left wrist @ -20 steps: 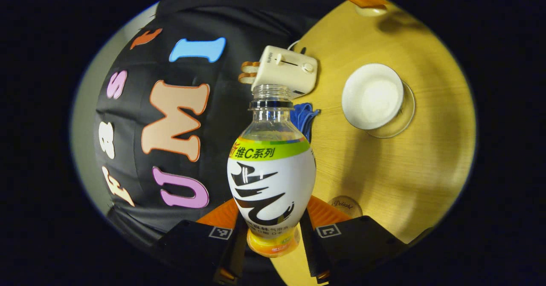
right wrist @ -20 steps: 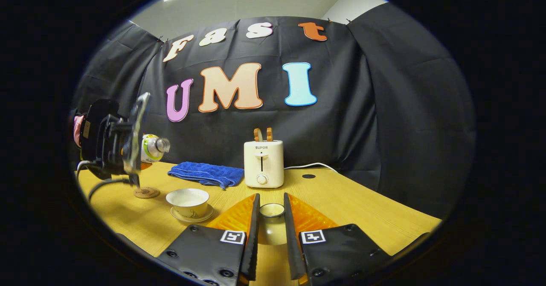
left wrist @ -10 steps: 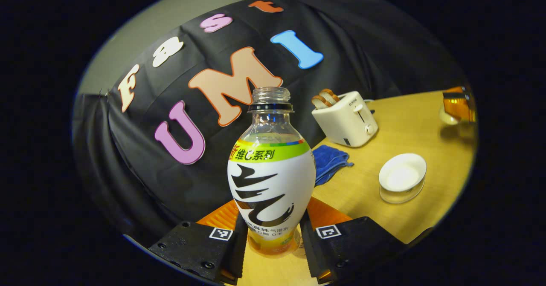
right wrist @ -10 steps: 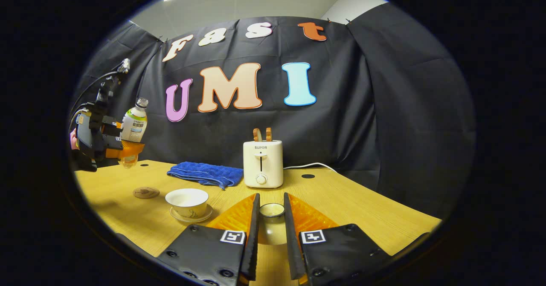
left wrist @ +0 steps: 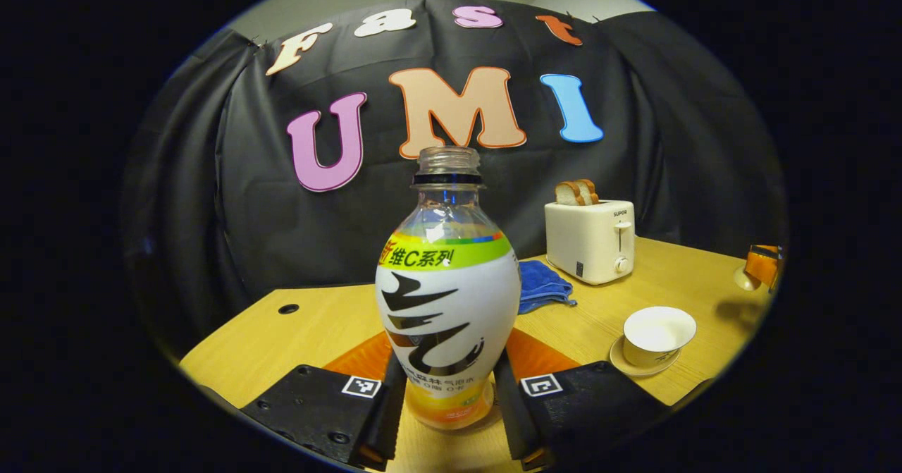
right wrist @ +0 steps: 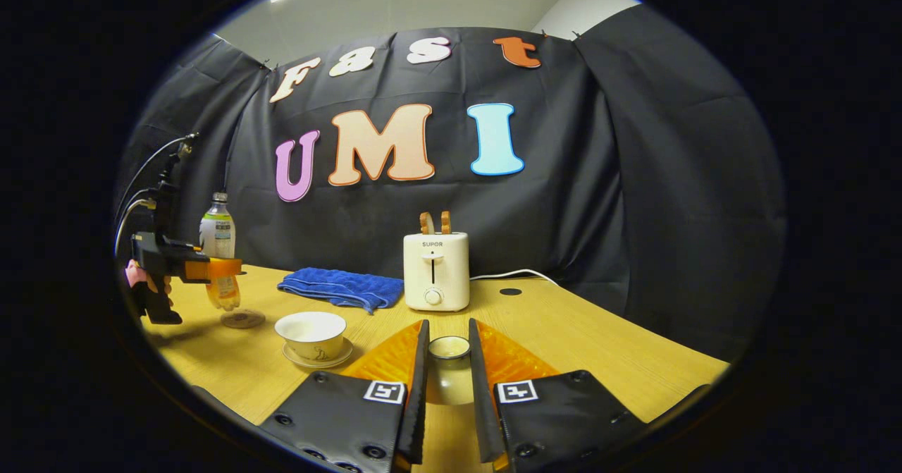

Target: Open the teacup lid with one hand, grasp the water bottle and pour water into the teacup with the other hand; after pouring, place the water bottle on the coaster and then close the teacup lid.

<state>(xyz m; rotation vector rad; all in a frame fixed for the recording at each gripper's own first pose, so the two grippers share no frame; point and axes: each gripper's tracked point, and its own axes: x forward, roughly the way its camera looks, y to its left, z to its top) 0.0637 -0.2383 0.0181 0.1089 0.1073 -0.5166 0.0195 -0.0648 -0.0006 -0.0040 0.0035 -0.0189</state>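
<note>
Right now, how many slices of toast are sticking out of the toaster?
2. Both toast slices stand side by side in the slots on top of the white toaster, at the back of the table beside the blue towel.

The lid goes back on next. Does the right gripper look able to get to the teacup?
Probably yes: the right gripper holds the lid, the open teacup sits nearby, and bare table lies between them.
</note>
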